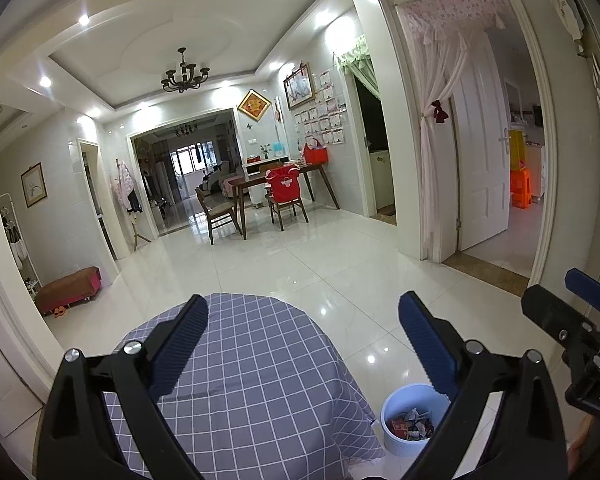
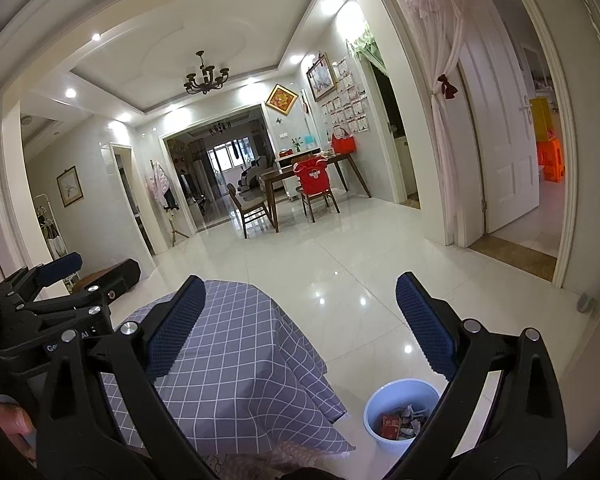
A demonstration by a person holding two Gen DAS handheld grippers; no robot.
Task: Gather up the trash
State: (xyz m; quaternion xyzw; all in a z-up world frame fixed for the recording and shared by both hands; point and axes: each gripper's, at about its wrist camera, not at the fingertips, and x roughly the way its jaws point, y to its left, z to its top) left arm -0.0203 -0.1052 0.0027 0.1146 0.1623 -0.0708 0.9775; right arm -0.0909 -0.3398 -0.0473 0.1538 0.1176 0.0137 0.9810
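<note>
A pale blue bin (image 1: 400, 440) stands on the white floor right of a table under a grey checked cloth (image 1: 252, 380). It holds several crumpled wrappers (image 1: 414, 424). My left gripper (image 1: 302, 320) is open and empty, held above the table. My right gripper (image 2: 300, 300) is open and empty too, above the table's right edge, with the bin (image 2: 384, 436) and its wrappers (image 2: 400, 424) below right. The right gripper shows at the right edge of the left wrist view (image 1: 580, 300); the left one shows at the left of the right wrist view (image 2: 52, 280).
The cloth-covered table (image 2: 240, 360) fills the near foreground. Glossy white tiles stretch ahead to a wooden dining table with chairs (image 1: 276, 196). A low red bench (image 1: 70, 290) stands at the left wall. An open white door (image 1: 480, 152) is at the right.
</note>
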